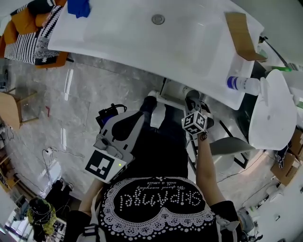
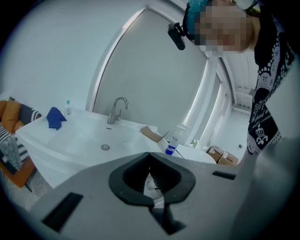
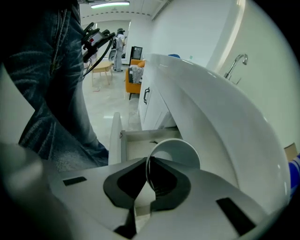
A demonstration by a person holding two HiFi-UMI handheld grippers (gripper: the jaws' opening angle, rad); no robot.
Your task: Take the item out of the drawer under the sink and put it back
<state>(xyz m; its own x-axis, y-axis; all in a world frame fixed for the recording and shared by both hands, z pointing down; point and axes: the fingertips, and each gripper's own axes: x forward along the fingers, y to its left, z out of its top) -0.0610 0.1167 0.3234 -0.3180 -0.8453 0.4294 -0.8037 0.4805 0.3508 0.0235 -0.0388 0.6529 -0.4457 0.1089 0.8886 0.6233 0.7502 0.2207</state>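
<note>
Cloth [image 1: 78, 7], blue, lies on the sink [image 1: 123, 33] at far left. The left claw [image 2: 150, 153] is pressed together, empty, and faces the tap [image 2: 117, 108]. Only the right gripper view shows the white cup [image 3: 180, 152] clearly, its rim pinched by the right claw [image 3: 149, 161] above the open drawer [image 3: 138, 143]. In the head view it is hard to make out under the sink's edge. Cardboard [image 1: 241, 35] and a bottle [image 1: 244, 85] sit far right

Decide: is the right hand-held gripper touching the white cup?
Touching: right gripper view shows the right hand-held gripper clamped on the white cup.
</note>
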